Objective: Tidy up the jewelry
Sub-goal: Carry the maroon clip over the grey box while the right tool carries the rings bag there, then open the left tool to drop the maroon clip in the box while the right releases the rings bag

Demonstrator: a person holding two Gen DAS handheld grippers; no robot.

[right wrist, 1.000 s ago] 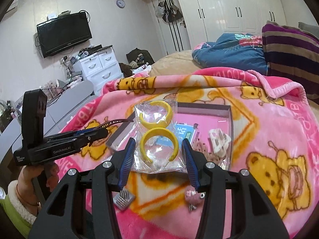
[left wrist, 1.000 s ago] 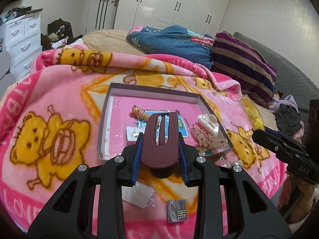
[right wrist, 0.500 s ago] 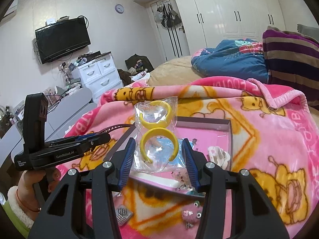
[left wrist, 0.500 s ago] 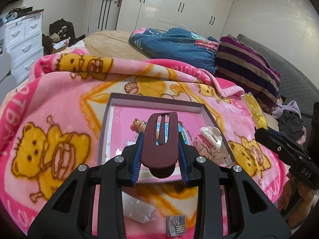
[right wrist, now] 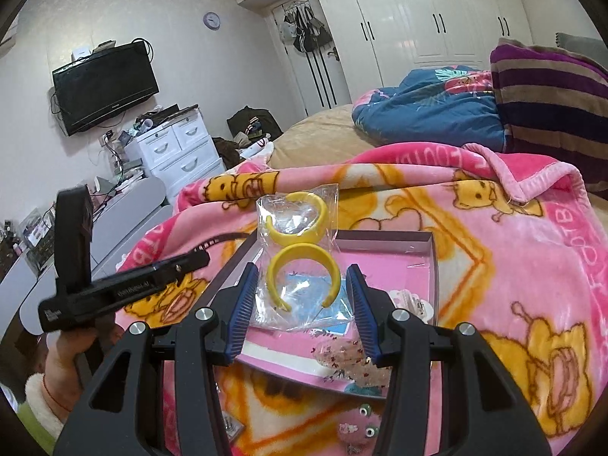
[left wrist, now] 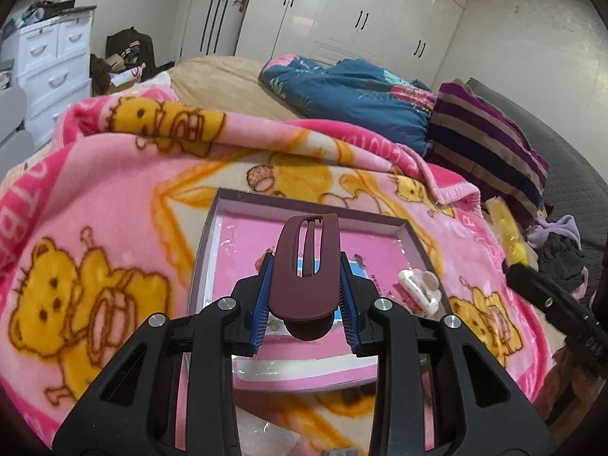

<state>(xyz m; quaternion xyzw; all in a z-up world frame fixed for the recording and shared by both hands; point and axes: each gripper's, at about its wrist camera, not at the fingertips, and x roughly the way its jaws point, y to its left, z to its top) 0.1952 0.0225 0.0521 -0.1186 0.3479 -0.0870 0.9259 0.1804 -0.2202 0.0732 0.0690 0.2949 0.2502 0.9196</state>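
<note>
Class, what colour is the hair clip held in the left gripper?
Dark maroon. The hair clip shows best in the left wrist view, clamped in the left gripper.

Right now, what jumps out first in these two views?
The maroon hair clip clamped in the left tongs, held above the pink tray. Then the clear bag with two yellow cuffs pinched in the right tongs, also over that tray. Behind both, the loud pink bear blanket covers the bed.
</note>
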